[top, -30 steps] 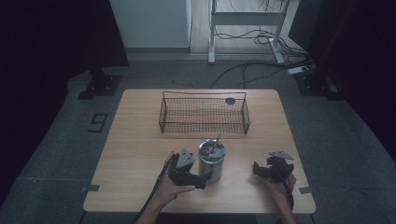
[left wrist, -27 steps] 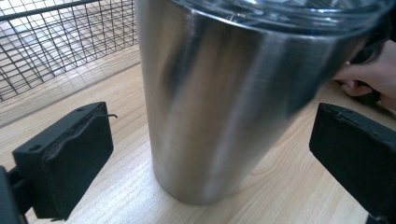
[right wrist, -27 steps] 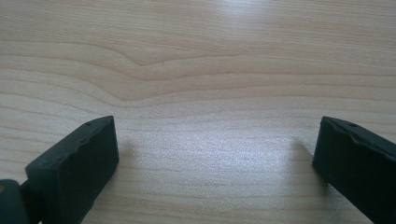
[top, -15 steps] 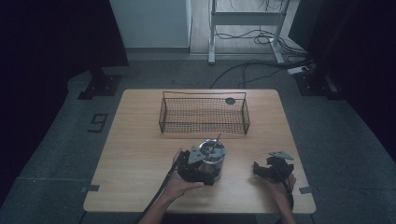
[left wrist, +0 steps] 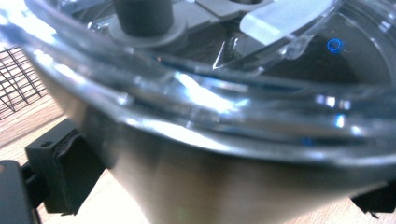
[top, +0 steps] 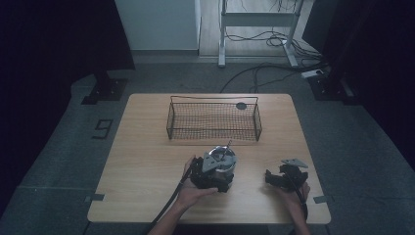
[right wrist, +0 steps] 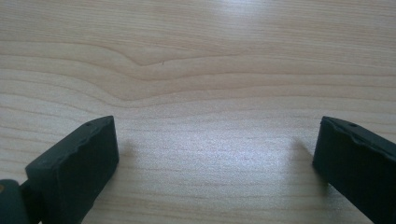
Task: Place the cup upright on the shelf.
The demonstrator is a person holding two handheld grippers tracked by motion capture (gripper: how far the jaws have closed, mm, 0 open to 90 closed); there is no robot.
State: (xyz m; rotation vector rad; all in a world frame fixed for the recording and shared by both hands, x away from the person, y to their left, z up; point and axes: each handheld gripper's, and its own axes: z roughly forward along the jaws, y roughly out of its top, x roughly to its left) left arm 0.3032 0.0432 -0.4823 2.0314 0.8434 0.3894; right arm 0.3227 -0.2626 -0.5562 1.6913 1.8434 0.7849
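Observation:
A steel container (top: 221,164) with a clear lid (left wrist: 261,88) stands on the wooden table (top: 147,161), in front of the wire basket. My left gripper (top: 218,178) reaches around it from the near left. In the left gripper view the container wall (left wrist: 196,182) lies between the two black jaws, which stand wide apart on either side of it. My left gripper (left wrist: 219,186) looks open. My right gripper (top: 272,178) rests near the table's front right, held by a hand. In its own view my right gripper (right wrist: 217,163) is open over bare wood.
A black wire basket (top: 214,138) stands at the middle back of the table. A small dark round object (top: 241,105) lies behind it. Cables and a metal stand leg (top: 222,58) are on the floor beyond the table.
My left gripper has moved right from beside the container until its jaws straddle it. The container and the right gripper have stayed in place.

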